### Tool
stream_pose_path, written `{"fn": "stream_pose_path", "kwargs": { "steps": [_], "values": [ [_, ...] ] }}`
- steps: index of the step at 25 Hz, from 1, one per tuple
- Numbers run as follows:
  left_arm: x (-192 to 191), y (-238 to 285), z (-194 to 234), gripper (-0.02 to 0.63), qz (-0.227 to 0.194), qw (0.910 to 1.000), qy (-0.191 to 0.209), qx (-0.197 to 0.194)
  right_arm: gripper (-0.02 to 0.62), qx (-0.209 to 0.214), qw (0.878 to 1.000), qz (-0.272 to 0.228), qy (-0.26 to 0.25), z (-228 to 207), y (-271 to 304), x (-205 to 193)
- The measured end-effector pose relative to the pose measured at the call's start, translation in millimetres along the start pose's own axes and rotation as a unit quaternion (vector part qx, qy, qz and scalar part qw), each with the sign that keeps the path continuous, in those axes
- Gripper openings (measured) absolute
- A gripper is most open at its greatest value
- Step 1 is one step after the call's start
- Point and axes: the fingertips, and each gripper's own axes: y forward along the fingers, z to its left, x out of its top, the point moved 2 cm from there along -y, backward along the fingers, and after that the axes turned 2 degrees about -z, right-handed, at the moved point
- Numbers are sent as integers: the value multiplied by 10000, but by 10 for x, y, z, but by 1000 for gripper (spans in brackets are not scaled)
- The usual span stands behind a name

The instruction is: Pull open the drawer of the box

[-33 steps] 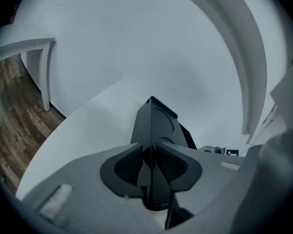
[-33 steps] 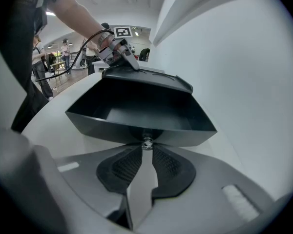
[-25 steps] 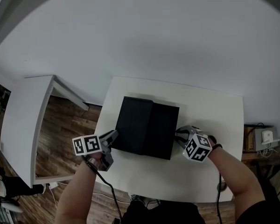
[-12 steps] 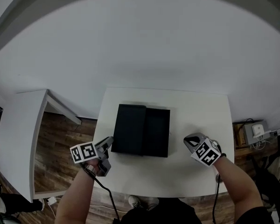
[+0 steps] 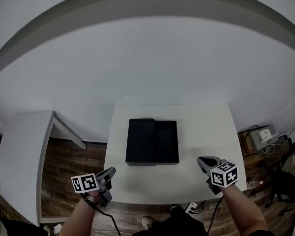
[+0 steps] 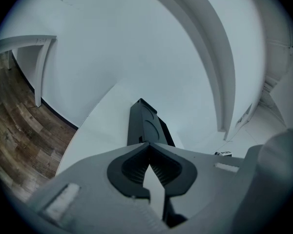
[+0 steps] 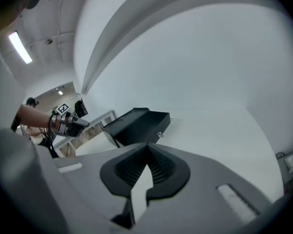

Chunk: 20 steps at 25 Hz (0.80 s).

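Box [image 5: 140, 141] of black colour lies in the middle of the white worktop [image 5: 206, 127], and its drawer [image 5: 167, 141] stands pulled out toward the right side. In the right tool's view a small knob [image 7: 160, 134] shows on the drawer's front.

The left tool [image 5: 111, 170] is held at the worktop's front left corner, well apart from the box and pointing toward it. Its jaws have just closed and now meet tip to tip, with nothing between them.

The right tool [image 5: 201, 160] is held over the worktop's front right part, also clear of the box. Its jaws are pressed together and empty.

A second white table [image 5: 19, 151] stands to the left over a wooden floor [image 5: 69, 176].
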Motion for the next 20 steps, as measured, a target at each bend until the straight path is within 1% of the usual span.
{"fn": "stream_pose_path", "kwargs": {
  "steps": [4, 7, 9, 12, 16, 20],
  "values": [
    [-251, -274, -191, 5, 81, 9988, 70, -482, 3, 125, 9959, -379, 816, 337, -207, -107],
    [-506, -454, -387, 5, 85, 9959, 11, -898, 5, 217, 9918, -521, 1150, 625, -343, -251],
    [-691, -551, -505, 5, 132, 9938, -34, -1100, 5, 287, 9892, -599, 1303, 821, -420, -340],
    [-929, -691, -632, 5, 164, 9917, -38, -1276, 4, 423, 9837, -728, 1591, 1116, -532, -463],
    [-1132, -859, -844, 5, 177, 9889, -3, -1477, 4, 677, 9721, -947, 2039, 1511, -669, -565],
    [-1340, -988, -869, 5, 219, 9874, 30, -1570, 3, 935, 9621, -1012, 2353, 1904, -710, -660]
  ]
}}
